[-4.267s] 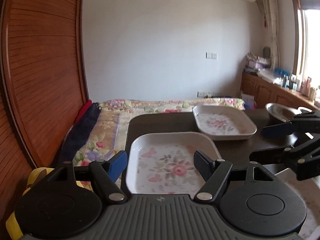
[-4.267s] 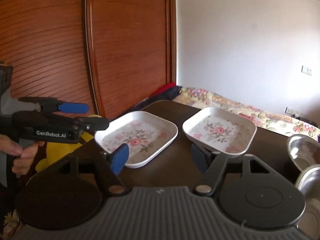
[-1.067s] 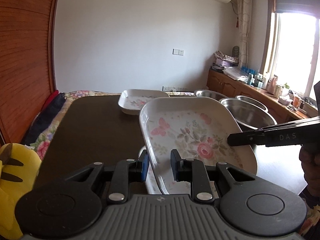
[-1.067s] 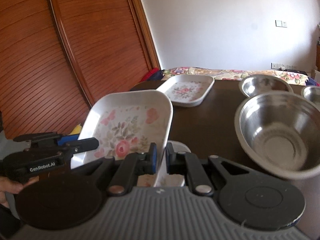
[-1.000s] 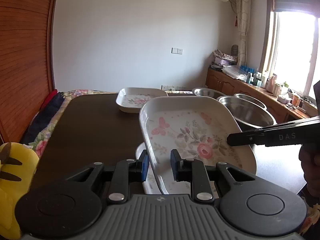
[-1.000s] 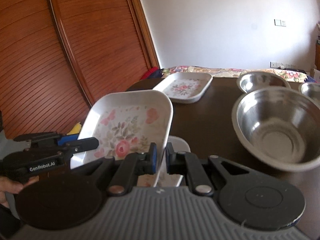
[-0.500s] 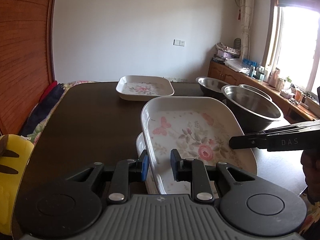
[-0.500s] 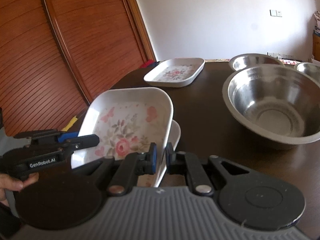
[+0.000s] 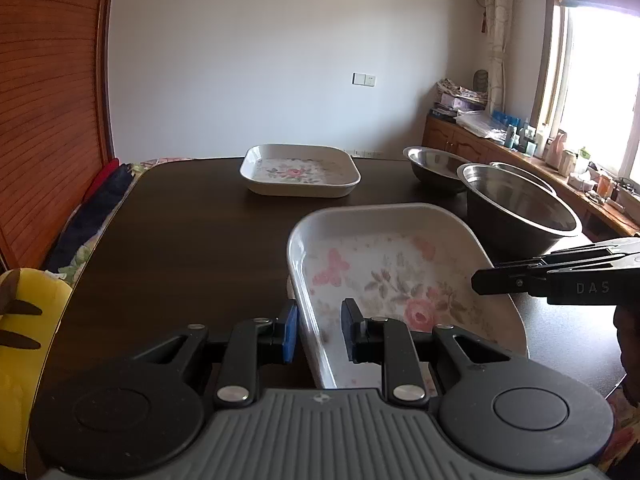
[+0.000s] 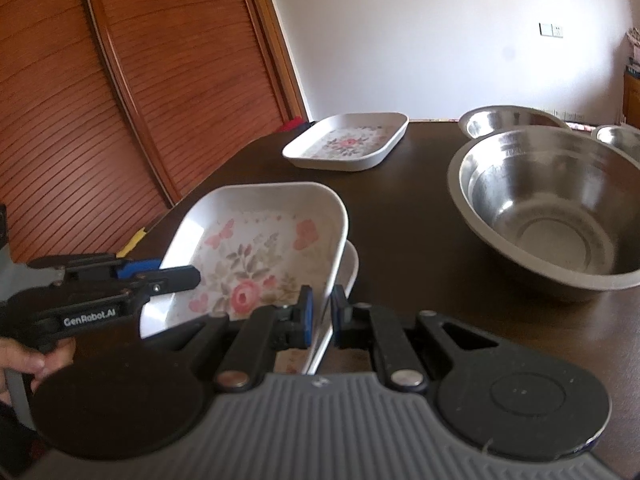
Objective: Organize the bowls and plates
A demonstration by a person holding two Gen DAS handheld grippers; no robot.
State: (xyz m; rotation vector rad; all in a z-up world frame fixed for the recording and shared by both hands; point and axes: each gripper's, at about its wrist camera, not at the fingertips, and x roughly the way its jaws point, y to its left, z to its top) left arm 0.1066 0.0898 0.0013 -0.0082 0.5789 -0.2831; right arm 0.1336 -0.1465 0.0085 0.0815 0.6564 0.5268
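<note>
Two hand-held grippers grasp one floral plate between them. The left hand-held gripper [image 9: 319, 334] pinches the plate's left rim between its blue pads, and the right hand-held gripper [image 10: 320, 316] is clenched on the opposite, right rim, its pads nearly meeting across the thin wall. The held floral plate [image 9: 400, 276] is tilted, raised at its near right side, and sits over a second white plate [image 10: 349, 268] whose rim peeks out beneath it at the near edge of the surface [image 9: 180, 232]; whether the two touch cannot be told. A person's hand [image 10: 20, 360] grips the handle of the left tool, seen from the right wrist view.

Farther out, toward the far edge of the dark surface, another floral plate [image 9: 300, 170] rests flat and well apart from the held one. Along the right side stands a large steel bowl [image 10: 552, 208] just beside the held plate, with a smaller steel bowl [image 9: 434, 162] behind it and a third bowl [image 10: 620, 138] partly visible at the far right. A yellow plush toy [image 9: 24, 320] lies off the left edge.
</note>
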